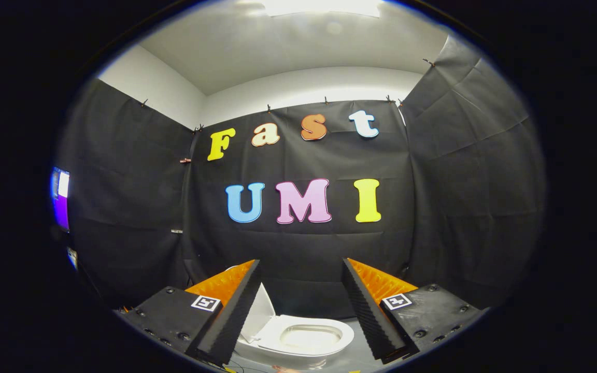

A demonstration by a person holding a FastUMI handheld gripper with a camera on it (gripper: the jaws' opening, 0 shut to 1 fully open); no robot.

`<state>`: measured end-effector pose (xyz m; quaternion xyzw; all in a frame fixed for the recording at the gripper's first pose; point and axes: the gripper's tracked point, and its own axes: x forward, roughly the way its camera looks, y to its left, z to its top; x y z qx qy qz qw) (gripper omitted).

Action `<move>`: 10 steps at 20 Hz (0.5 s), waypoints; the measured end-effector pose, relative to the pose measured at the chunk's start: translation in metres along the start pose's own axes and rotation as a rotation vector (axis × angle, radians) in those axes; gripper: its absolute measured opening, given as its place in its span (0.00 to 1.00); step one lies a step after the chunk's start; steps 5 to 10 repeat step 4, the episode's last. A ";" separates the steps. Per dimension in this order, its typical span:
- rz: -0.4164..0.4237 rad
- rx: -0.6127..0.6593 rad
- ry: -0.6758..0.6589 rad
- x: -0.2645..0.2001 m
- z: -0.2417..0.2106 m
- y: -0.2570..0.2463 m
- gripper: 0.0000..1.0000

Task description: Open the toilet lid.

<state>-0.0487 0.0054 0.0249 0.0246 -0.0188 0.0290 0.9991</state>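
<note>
White toilet lid (258,312) stands raised — seemingly leaning left — beside the bowl (306,339); jaws spread wide, holding nothing.

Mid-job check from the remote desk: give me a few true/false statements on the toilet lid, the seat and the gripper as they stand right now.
1. The toilet lid stands raised, leaning to one side of the bowl. True.
2. The gripper is shut on the lid. False: its fingers are spread wide apart with nothing between them.
3. The toilet seat lies down over the bowl, its opening visible. True.
4. A finger pad is pressing on the seat. False: the fingers are held above the toilet, which sits low between and beyond them.
5. Black cloth hangs behind the toilet. True.
</note>
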 end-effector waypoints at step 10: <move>0.000 -0.002 0.000 0.000 0.000 0.001 0.97</move>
